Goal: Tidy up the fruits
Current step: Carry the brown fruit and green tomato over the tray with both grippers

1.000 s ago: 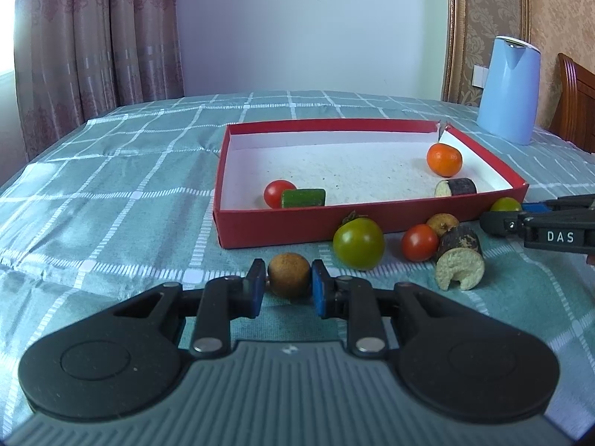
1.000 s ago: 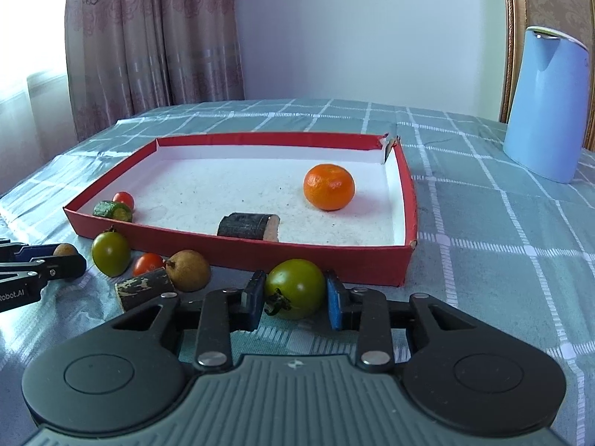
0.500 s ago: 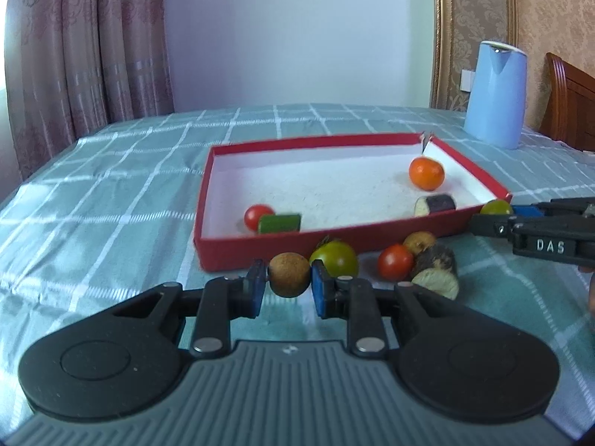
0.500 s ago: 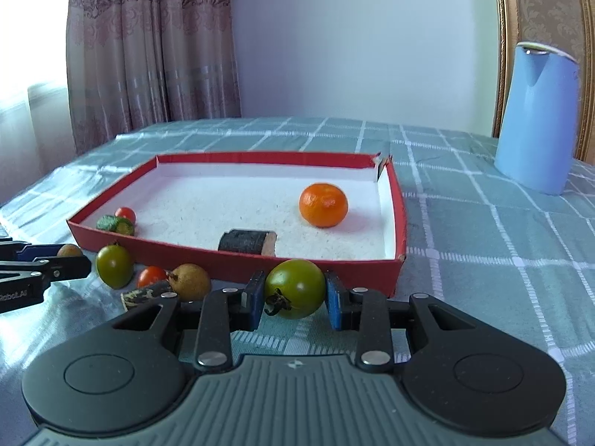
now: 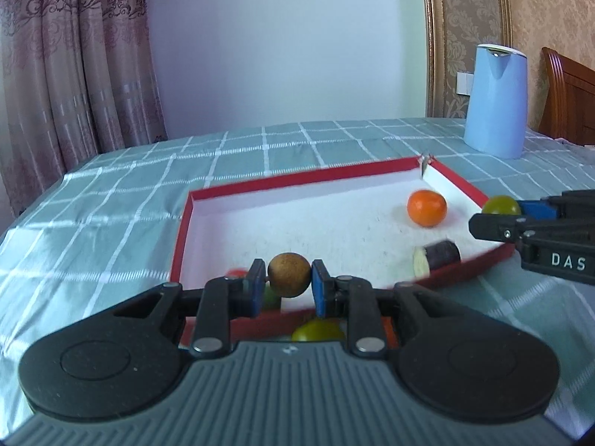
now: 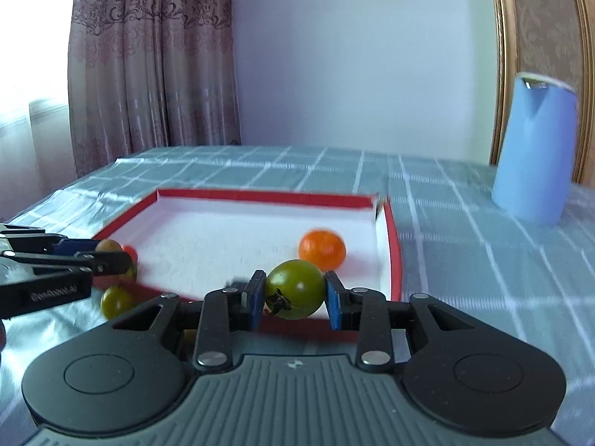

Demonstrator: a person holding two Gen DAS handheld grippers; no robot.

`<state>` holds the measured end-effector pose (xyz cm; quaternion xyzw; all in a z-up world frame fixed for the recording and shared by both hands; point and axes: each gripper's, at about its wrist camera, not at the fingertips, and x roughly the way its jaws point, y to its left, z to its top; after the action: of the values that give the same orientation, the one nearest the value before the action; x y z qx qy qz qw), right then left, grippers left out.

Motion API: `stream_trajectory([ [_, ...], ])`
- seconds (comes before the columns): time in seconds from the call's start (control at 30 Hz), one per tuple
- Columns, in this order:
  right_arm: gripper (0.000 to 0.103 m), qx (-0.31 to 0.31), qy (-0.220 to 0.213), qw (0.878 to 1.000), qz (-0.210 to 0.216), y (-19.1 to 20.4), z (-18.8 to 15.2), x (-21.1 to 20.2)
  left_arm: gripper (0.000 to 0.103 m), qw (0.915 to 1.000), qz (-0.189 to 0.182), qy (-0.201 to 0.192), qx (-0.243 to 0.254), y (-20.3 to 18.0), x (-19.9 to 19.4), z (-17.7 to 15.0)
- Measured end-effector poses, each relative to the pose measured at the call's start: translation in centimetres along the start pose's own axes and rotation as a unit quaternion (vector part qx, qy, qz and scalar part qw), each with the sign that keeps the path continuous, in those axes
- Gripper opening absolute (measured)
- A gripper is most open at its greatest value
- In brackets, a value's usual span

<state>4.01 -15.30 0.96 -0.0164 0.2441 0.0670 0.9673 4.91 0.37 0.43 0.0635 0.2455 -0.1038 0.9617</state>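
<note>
My left gripper [image 5: 289, 285] is shut on a round brown fruit [image 5: 289, 275] and holds it in the air over the front rim of the red box [image 5: 238, 186]. My right gripper [image 6: 295, 299] is shut on a green tomato [image 6: 295, 288], lifted above the box's front right rim [image 6: 394, 245]. The tomato also shows in the left wrist view [image 5: 500, 205]. Inside the box lie an orange [image 5: 426, 208], a dark eggplant piece [image 5: 437, 256] and a partly hidden red tomato [image 5: 236, 272]. Another green tomato [image 6: 117, 301] lies on the cloth in front of the box.
A blue kettle [image 5: 496, 100] stands at the back right on the green checked tablecloth [image 5: 93, 200]. A wooden chair [image 5: 569, 100] is behind it. Curtains [image 5: 74, 74] hang at the left. More fruit lies hidden under my left gripper.
Both grippers have risen from the cloth with their fruit and moved forward over the box's front rim. The loose fruit in front of the box has dropped below the left gripper's view.
</note>
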Motion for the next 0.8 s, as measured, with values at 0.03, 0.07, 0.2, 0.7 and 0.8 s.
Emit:
stream_trajectory([
  [0.03, 0.032, -0.001, -0.002, 1.0, -0.003, 0.1, 0.5, 0.4, 0.023, 1.0, 0.001, 0.0, 0.0, 0.0, 0.5, 0.4],
  [0.07, 0.032, -0.004, -0.003, 1.0, -0.005, 0.2, 0.9, 0.9, 0.023, 1.0, 0.004, 0.0, 0.0, 0.1, 1.0, 0.8],
  [0.2, 0.032, -0.022, 0.006, 1.0, -0.014, 0.9, 2.3, 3.3, 0.023, 0.9997, 0.021, 0.012, -0.009, 0.5, 3.7, 2.2],
  [0.7, 0.032, -0.045, 0.065, 0.997, -0.002, 2.8, 4.0, 10.5, 0.024, 0.9947, 0.061, 0.064, -0.052, 2.9, 10.3, 4.2],
  [0.8, 0.032, -0.05, 0.072, 0.996, -0.007, 3.1, 4.0, 11.4, 0.024, 0.9933, 0.068, 0.074, -0.057, 3.1, 11.0, 4.3],
])
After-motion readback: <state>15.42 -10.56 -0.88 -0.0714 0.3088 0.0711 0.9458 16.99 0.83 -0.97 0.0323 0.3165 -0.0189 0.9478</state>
